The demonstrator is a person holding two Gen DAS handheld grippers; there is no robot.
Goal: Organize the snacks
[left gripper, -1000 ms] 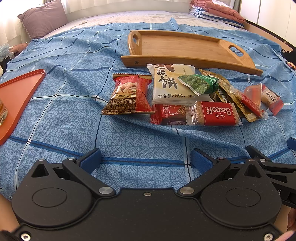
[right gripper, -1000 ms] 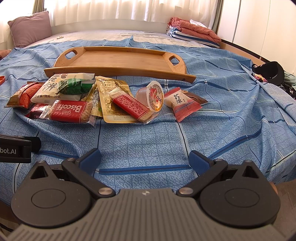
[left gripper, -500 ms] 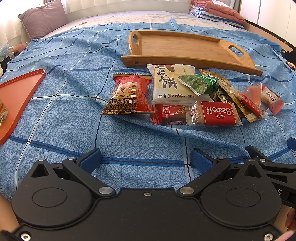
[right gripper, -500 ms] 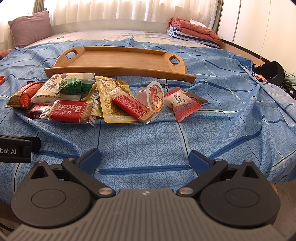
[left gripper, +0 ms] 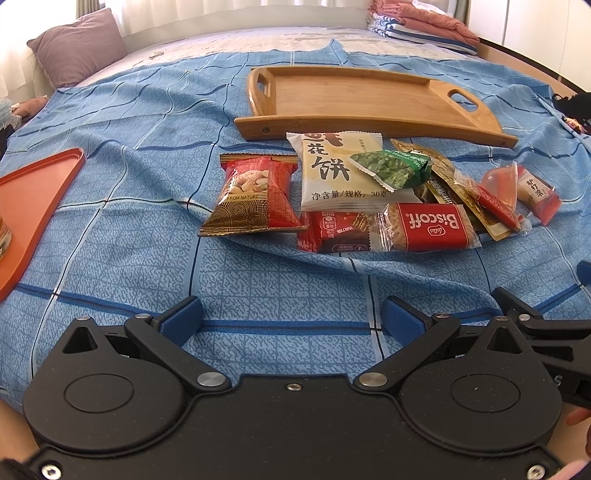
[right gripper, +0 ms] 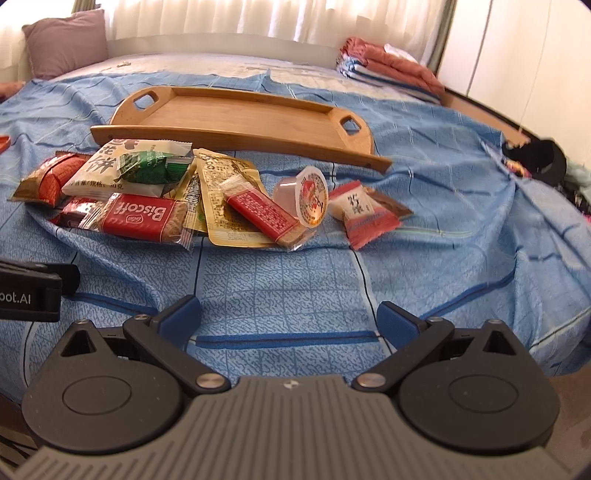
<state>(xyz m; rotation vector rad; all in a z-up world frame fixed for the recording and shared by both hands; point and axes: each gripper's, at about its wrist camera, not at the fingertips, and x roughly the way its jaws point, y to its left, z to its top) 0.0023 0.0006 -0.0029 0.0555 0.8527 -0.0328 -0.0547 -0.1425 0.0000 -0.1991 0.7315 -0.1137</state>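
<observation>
A blue checked bedsheet [left gripper: 133,258] covers a bed and lies rumpled in soft folds; a mauve pillow [left gripper: 77,46] sits at the head by white curtains [right gripper: 258,16], and folded blankets [right gripper: 391,64] are stacked at the far corner beside pale wardrobe doors. A wooden tray [left gripper: 354,99] with cut-out handles rests on the sheet, and just in front of it the snacks lie heaped: a nut bag [left gripper: 253,199], a white cake packet [left gripper: 328,173], green peas [left gripper: 391,170], a Biscoff biscuit [left gripper: 428,227], a jelly cup [right gripper: 306,195]. An orange tray [left gripper: 29,199] lies well to the left. The left gripper [left gripper: 291,321] and right gripper [right gripper: 288,319] hover over bare sheet, jaws spread, holding nothing.
</observation>
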